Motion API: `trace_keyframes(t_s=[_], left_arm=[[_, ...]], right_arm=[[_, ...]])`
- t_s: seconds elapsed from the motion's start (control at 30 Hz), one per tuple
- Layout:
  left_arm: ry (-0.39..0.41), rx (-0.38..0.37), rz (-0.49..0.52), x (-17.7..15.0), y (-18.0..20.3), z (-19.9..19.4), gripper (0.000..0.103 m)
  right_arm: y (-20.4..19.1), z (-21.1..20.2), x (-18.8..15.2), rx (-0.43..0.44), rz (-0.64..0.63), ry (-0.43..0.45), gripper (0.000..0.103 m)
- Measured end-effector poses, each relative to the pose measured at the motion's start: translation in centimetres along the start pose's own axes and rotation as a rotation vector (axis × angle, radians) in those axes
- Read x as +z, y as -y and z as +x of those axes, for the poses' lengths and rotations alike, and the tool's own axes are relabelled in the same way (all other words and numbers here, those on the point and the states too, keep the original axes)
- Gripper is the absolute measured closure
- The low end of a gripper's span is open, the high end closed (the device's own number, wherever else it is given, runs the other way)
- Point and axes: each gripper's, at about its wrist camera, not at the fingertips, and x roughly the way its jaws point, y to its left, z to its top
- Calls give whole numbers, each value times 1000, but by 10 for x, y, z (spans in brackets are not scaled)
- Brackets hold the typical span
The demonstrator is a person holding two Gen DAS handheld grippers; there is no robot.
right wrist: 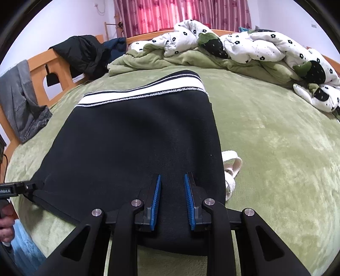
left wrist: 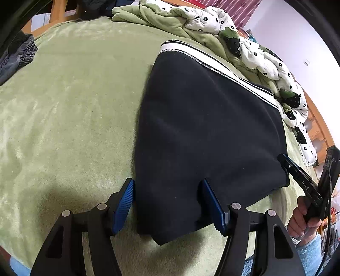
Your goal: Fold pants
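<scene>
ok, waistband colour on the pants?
White with black edge stripes on the pants waistband; clearest in the right wrist view.

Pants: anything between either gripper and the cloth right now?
Nothing visible. The pants lie flat on the green blanket; the left gripper is open astride the near left corner, the right gripper open over the near edge.

I see even, soft daylight, brightest through the pink curtain [right wrist: 182, 14] beyond the bed [right wrist: 276, 138]. Fisheye bending curves the bed's edges, with black vignette corners. Shadows pool on the bed under my fingers [left wrist: 124, 203]. Focus is sharp, without glare.
</scene>
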Motion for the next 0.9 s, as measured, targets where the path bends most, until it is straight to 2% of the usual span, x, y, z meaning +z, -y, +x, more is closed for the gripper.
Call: trace_keyframes(t_s=[0.07, 0.13, 0.2, 0.3, 0.4, 0.47, 0.57, 0.63, 0.67, 0.73, 0.77, 0.8, 0.83, 0.87, 0.9], left_arm=[[2, 4, 3, 0, 0, -5, 39], [43, 35, 39, 6, 4, -17, 41], [119, 79, 102, 23, 14, -30, 42], [172, 97, 177, 63, 35, -35, 41], [209, 94, 240, 106, 63, -25, 41], [226, 81, 267, 133, 81, -10, 41], [200, 43, 293, 161, 98, 25, 41], [153, 33, 295, 170, 100, 53, 41], [112, 69, 301, 174, 99, 76, 42], [95, 133, 329, 173, 98, 100, 43], [114, 162, 352, 170, 99, 107, 42], [131, 181, 362, 169, 100, 109, 42], [133, 184, 362, 168, 101, 109, 42], [126, 181, 353, 169, 102, 107, 42], [119, 178, 341, 170, 102, 104, 42]], right_arm=[[1, 0, 3, 4, -2, -7, 80], [1, -1, 6, 10, -2, -11, 80], [4, -6, 16, 15, 6, 2, 81], [4, -15, 38, -16, -9, 72, 79], [2, -8, 79, -42, -39, 129, 77], [-2, 3, 105, -28, -43, 154, 76], [-10, 29, 134, 4, -42, 166, 74], [-14, 58, 145, 76, -63, 111, 73], [-15, 79, 147, 89, -86, 57, 73], [-14, 113, 143, 23, -140, -12, 80], [-10, 128, 139, 2, -161, -43, 80], [2, 136, 138, 49, -130, -59, 80], [13, 134, 140, 100, -69, -56, 87], [21, 134, 141, 116, -32, -52, 91], [25, 137, 140, 120, -24, -60, 91]])
